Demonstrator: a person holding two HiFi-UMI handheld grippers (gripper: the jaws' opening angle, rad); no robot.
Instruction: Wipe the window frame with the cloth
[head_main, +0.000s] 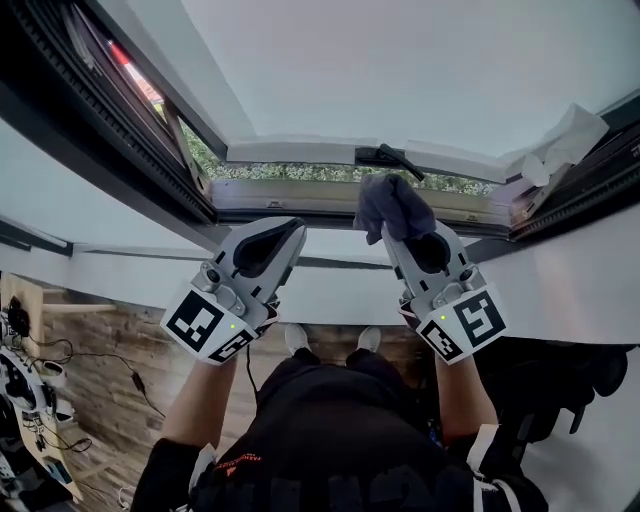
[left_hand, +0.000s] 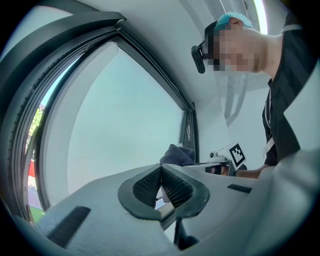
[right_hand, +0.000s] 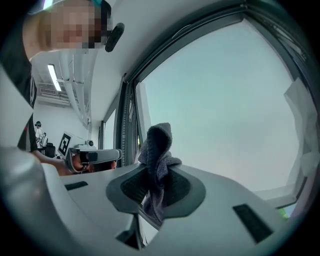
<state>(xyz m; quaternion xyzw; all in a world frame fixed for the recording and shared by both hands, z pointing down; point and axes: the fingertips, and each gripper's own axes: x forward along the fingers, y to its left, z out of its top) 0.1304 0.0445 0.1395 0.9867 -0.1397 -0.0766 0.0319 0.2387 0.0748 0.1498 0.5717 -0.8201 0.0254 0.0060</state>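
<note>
The right tongs (head_main: 397, 236) pinch a dark cloth (head_main: 393, 203). Only a narrow fold sits between the pads, and the bunched top sticks out loose just below the window handle (head_main: 392, 157). That thin hold looks like the main risk: when the cloth is dragged along the window frame (head_main: 280, 195), friction could tug it out of the tongs. The window appears to be open beside the handle, so a dropped cloth might fall outside. The handle is another snag point, since the loose bunch could catch on its lever and either pull free or swing it. Pressing too hard would bring the hard tips of the tongs, rather than the cloth, against the frame and could scrape it. The left tongs (head_main: 296, 230) are pressed together on nothing, left of the handle and lower, near the frame. If they drift forward they could knock the glass (head_main: 400, 60) or get in the way of the wiping stroke.
</note>
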